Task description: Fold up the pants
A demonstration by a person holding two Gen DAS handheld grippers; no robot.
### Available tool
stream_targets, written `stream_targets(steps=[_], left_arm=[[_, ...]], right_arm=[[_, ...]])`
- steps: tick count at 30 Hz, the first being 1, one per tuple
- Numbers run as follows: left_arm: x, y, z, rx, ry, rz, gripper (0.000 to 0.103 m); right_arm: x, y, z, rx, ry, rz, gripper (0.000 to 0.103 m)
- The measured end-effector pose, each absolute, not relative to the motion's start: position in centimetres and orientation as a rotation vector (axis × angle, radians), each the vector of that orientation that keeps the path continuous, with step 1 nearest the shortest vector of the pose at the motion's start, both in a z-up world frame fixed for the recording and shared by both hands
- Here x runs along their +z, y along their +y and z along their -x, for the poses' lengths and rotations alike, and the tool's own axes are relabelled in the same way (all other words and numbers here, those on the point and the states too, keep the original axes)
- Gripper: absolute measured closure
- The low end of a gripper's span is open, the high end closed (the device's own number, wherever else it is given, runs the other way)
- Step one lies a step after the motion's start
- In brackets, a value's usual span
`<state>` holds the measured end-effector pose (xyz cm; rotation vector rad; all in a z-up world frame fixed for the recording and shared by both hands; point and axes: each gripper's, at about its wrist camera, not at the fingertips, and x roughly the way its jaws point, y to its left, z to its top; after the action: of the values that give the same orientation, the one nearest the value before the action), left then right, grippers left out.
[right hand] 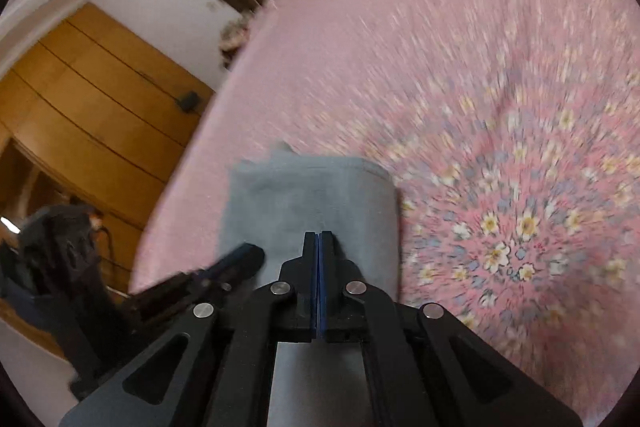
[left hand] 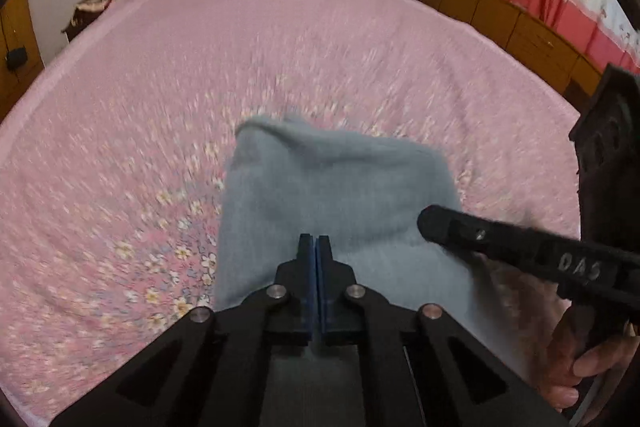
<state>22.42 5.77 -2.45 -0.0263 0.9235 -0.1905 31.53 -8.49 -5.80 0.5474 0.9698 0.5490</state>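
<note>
Grey pants (left hand: 336,195) amid broad pink bedspread (left hand: 160,107)

Raised letters reading "DAS" stand on the black right tongs (left hand: 430,221), nothing else legible.

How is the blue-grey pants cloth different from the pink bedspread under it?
The pants are plain blue-grey; the bedspread is pink with little flowers. The pants are a small bundle, bunched up; the bedspread covers the whole bed and lies flat. The pants reach in under both sets of jaws; the bedspread is not gripped. Both are soft cloth.
</note>
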Motion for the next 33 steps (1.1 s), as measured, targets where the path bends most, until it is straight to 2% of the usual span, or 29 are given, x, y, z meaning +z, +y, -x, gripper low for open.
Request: stream_targets(steps=[3, 4, 5, 6, 7, 8, 9, 10, 15, 19, 22, 25, 27, 28, 29, 33], left_arm=[[-1.1, 6.1, -21.7, -0.202, 0.91, 0.042, 0.101], [-0.5, 6.5, -21.1, -0.203, 0.905, 0.046, 0.094], [0.0, 6.8, -20.6, -0.199, 0.904, 0.049, 0.088], [0.6, 7.3, -19.8, -0.197, 0.902, 0.057, 0.07], [1.2, 8.0, -19.1, -0.207, 0.894, 0.073, 0.053], [1.7, 8.8, -18.1, -0.232, 0.884, 0.103, 0.048], [1.7, 9.5, -17.4, -0.25, 0.888, 0.124, 0.041], [1.6, 10.1, -16.9, -0.267, 0.902, 0.148, 0.041], [-1.7, 11.9, -17.5, -0.284, 1.031, 0.223, 0.041], [-3.4, 13.7, -19.1, -0.405, 1.053, 0.406, 0.041], [-4.1, 13.9, -20.3, -0.453, 1.054, 0.437, 0.039], [-4.2, 14.2, -21.7, -0.47, 1.058, 0.467, 0.037], [-4.0, 14.1, -21.3, -0.458, 1.052, 0.45, 0.041], [-3.9, 13.7, -21.1, -0.452, 1.05, 0.446, 0.046], [-3.7, 13.7, -20.5, -0.443, 1.048, 0.458, 0.048], [-2.6, 13.3, -18.6, -0.399, 1.037, 0.509, 0.064]], right_arm=[[-6.0, -9.8, -30.9, 0.583, 0.941, -0.619, 0.102], [-5.7, -10.6, -30.4, 0.596, 0.926, -0.644, 0.099], [-5.4, -11.5, -29.7, 0.625, 0.909, -0.662, 0.089], [-5.0, -12.4, -29.0, 0.658, 0.9, -0.672, 0.081], [-4.7, -13.4, -28.3, 0.69, 0.89, -0.678, 0.062], [-4.6, -14.3, -27.8, 0.712, 0.883, -0.685, 0.049], [-4.8, -15.2, -27.3, 0.736, 0.886, -0.695, 0.045], [-5.0, -16.0, -27.2, 0.751, 0.901, -0.704, 0.043], [-7.4, -16.5, -27.9, 0.824, 1.015, -0.762, 0.043], [-7.9, -13.0, -29.1, 0.88, 1.103, -0.659, 0.043], [-7.9, -10.6, -30.1, 0.873, 1.116, -0.564, 0.044], [-8.6, -9.4, -30.9, 0.859, 1.098, -0.601, 0.044], [-8.5, -9.2, -30.5, 0.832, 1.092, -0.623, 0.056], [-8.5, -9.3, -30.1, 0.809, 1.09, -0.639, 0.068], [-8.6, -9.4, -29.9, 0.795, 1.095, -0.677, 0.073], [-8.5, -9.7, -29.9, 0.809, 1.106, -0.744, 0.078]])
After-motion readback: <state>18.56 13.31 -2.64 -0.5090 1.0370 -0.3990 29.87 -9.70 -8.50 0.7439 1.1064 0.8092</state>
